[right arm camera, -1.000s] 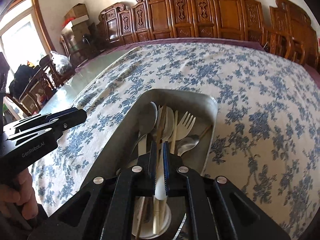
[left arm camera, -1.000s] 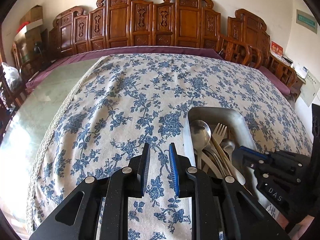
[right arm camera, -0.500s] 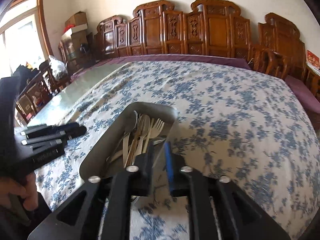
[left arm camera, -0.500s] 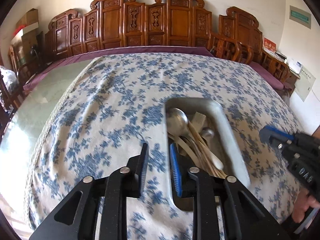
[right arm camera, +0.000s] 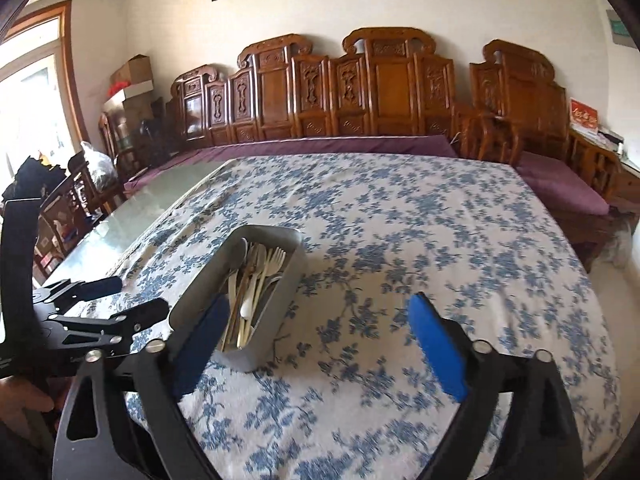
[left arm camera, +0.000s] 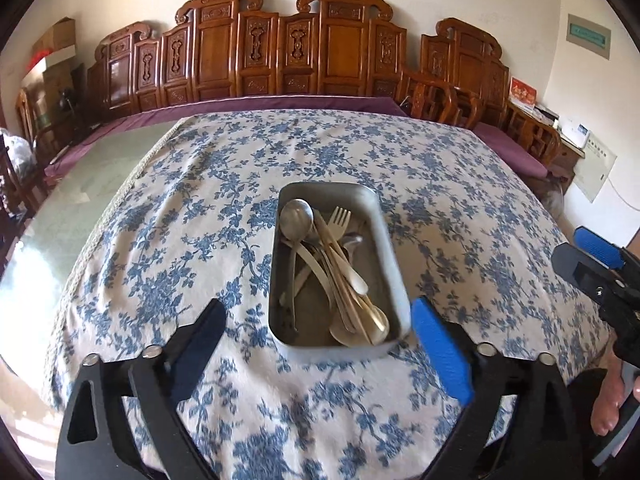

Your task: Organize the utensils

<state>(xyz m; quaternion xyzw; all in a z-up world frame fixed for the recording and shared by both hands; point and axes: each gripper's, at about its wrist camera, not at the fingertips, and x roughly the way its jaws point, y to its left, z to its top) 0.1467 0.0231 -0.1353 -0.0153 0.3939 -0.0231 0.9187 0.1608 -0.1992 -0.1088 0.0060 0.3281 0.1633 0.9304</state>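
Note:
A grey metal tray (left arm camera: pixel 394 264) lies on the blue-flowered tablecloth (left arm camera: pixel 200 240) and holds several utensils: a metal spoon (left arm camera: pixel 297 218), a pale fork (left arm camera: pixel 340 216) and other pieces. My left gripper (left arm camera: pixel 316 328) is open and empty, raised above the tray's near end. My right gripper (right arm camera: pixel 316 328) is open and empty, raised beside the tray (right arm camera: pixel 200 284), which lies to its left. The right gripper also shows at the right edge of the left wrist view (left arm camera: pixel 592 256); the left gripper shows at the left of the right wrist view (right arm camera: pixel 108 300).
A bare glass tabletop (left arm camera: pixel 52 208) lies left of the cloth. Carved wooden chairs (left arm camera: pixel 304 52) and a purple-cushioned bench (right arm camera: pixel 320 146) line the far wall. Dark chairs (right arm camera: pixel 76 200) stand at the left.
Both grippers have pulled back and up from the tray and opened wide. The right gripper was nearly shut over the utensils a second ago; the left was nearly shut beside the tray.

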